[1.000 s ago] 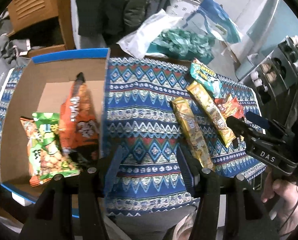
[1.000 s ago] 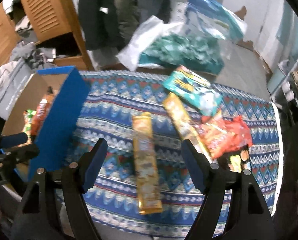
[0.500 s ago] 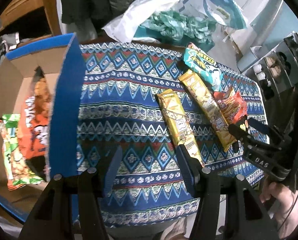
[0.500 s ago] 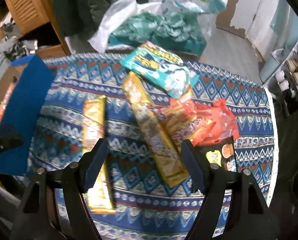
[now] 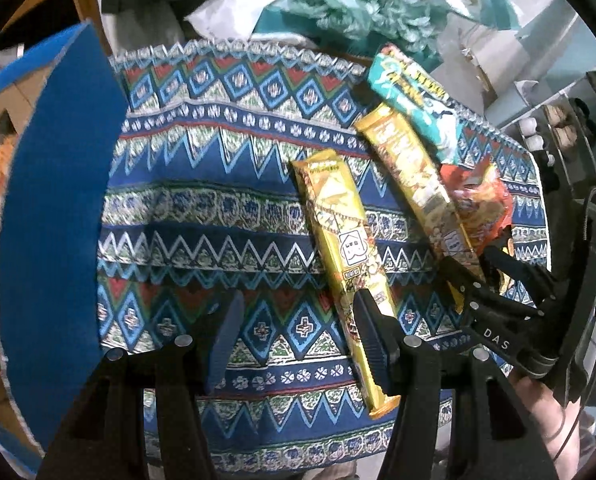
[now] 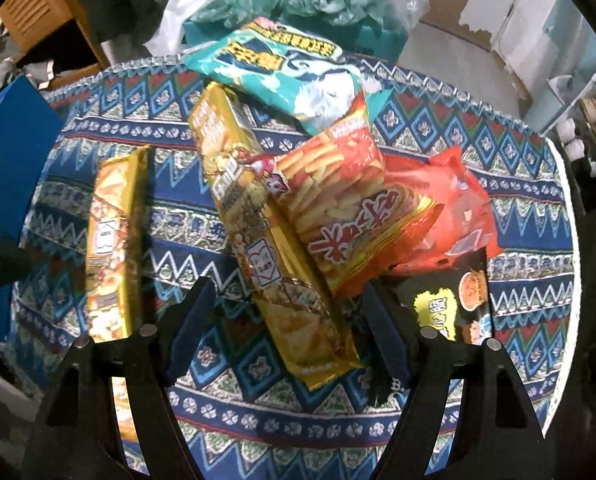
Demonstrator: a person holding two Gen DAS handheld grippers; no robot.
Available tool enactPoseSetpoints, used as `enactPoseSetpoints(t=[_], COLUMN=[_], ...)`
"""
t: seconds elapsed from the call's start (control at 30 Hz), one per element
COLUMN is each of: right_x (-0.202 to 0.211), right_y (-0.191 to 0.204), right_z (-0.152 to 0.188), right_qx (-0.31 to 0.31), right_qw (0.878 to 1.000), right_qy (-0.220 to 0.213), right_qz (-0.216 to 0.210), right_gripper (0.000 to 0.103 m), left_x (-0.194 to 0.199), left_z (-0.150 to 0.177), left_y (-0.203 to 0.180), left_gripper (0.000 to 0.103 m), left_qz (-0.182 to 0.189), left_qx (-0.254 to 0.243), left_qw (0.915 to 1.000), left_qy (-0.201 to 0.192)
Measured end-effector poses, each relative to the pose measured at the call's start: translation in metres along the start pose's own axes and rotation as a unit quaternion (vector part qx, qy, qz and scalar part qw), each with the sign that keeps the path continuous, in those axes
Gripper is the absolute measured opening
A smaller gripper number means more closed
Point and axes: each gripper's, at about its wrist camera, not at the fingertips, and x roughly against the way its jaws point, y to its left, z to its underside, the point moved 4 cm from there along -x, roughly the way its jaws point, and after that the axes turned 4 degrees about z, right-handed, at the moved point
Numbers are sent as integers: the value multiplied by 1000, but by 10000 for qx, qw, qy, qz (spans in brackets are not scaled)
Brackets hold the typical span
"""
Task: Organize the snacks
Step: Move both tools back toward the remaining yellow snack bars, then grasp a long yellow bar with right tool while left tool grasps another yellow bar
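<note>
Our left gripper [image 5: 298, 332] has its fingers spread and grasping nothing, above the patterned blue cloth [image 5: 201, 208] on the worktop; its right finger [image 5: 372, 336] overlaps a long yellow snack packet [image 5: 340, 240]. Our right gripper [image 6: 285, 326] is also released, its fingers straddling the lower end of a second long yellow packet [image 6: 257, 224]. An orange crisp bag [image 6: 350, 208] leans on that packet, with a red bag [image 6: 450, 204] and a teal bag [image 6: 285, 68] beyond. The blue-edged cardboard box [image 5: 53, 200] stands left.
</note>
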Motion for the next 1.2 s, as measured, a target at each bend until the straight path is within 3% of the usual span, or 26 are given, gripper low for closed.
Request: enactPoseSetpoints(t=[0.1,0.33,0.43,0.87,1.07,1.2], right_x=[-9,-21,-19,2,5,11], right_y=[-1,1,3,3,-1,-4], right_z=[1,11,20,84,80,61], right_qx=[-44,-97,-219,-858,-758,-575], right_qw=[10000,9995,9988,9906,9922,9957], right_qy=[62,304,429,857,771,519], right_qz=[-18,11,-124,-630,-621,-516], right_gripper=[74,49,45,43,43,55], left_x=[-12,-28,-31,-45,-54,-60], left_z=[2,8,8,3,-3,-7], left_y=[2,1,-2,-23,-34,-39], left_gripper=[58,59,63,67,72,78], left_qz=[12,-23,-29,5,165,208], left_qx=[109,169,160,172,497,665], left_qw=[9998,9990,9989,9987,9978,9967], left_qy=[156,408,438,479,412,406])
